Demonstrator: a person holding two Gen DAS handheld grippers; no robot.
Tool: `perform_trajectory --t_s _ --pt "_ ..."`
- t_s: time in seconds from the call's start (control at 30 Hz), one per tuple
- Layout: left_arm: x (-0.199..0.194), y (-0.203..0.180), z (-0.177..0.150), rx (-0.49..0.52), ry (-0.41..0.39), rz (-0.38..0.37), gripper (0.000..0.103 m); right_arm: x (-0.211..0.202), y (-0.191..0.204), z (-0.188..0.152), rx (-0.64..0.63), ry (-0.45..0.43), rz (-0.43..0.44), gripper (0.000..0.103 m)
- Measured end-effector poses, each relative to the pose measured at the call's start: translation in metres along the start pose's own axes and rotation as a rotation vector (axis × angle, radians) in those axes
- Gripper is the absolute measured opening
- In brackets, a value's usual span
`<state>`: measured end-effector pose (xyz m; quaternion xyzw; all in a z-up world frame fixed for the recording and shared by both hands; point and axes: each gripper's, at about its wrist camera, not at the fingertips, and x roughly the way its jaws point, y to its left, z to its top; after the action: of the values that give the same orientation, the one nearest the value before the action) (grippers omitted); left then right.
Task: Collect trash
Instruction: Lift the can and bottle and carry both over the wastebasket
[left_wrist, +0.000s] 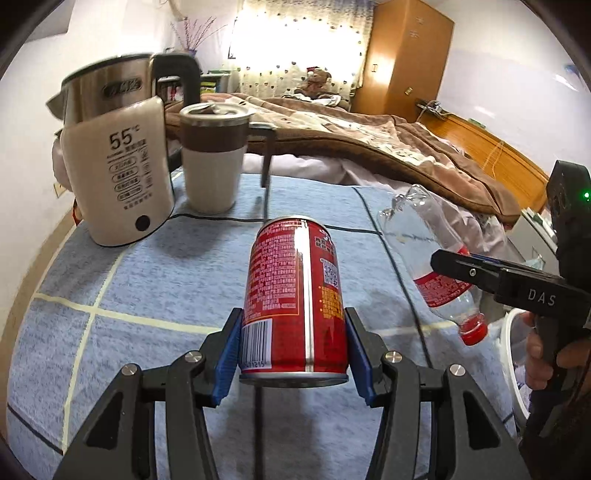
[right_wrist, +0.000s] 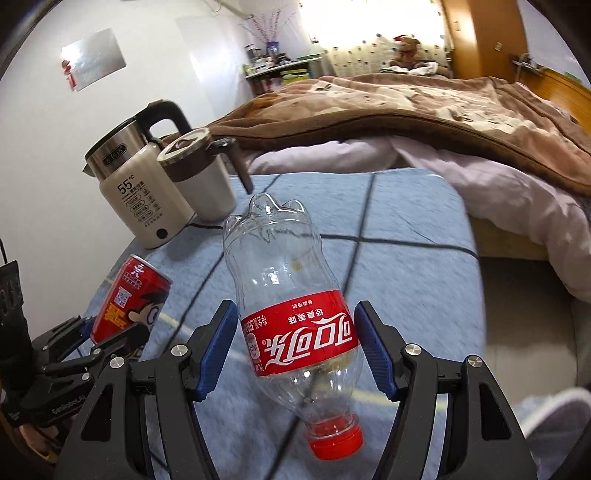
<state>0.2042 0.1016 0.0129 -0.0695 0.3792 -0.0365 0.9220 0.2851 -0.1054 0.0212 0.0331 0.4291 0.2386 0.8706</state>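
My left gripper (left_wrist: 293, 354) is shut on a red drink can (left_wrist: 293, 291) and holds it above the blue checked tablecloth (left_wrist: 147, 280). My right gripper (right_wrist: 295, 350) is shut on an empty clear cola bottle (right_wrist: 291, 306) with a red label and red cap, cap end toward the camera. The bottle also shows in the left wrist view (left_wrist: 436, 258), held up at the right by the right gripper (left_wrist: 458, 264). The can also shows in the right wrist view (right_wrist: 129, 302) at the lower left, held by the left gripper (right_wrist: 88, 339).
A cream and steel electric kettle (left_wrist: 118, 162) and a white lidded mug (left_wrist: 214, 155) stand at the table's far left, with a black cord across the cloth. A bed with a brown blanket (left_wrist: 369, 140) lies behind. A white bin rim (left_wrist: 511, 365) shows at the right.
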Motion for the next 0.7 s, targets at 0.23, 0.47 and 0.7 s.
perform_trajectory --t_s 0.23,0.47,0.7 --pt "-0.012 -0.037 -0.007 0.048 -0.007 -0.067 0.054 -0.045 -0.022 -0.023 0.046 -0.037 -0.040 0.066" --pt "-0.024 -0.086 -0.018 0.118 -0.024 -0.139 0.054 -0.091 -0.048 -0.045 0.109 -0.084 -0.085 0.066" --pt "-0.031 -0.135 -0.027 0.178 -0.026 -0.226 0.054 -0.137 -0.080 -0.072 0.175 -0.115 -0.154 0.066"
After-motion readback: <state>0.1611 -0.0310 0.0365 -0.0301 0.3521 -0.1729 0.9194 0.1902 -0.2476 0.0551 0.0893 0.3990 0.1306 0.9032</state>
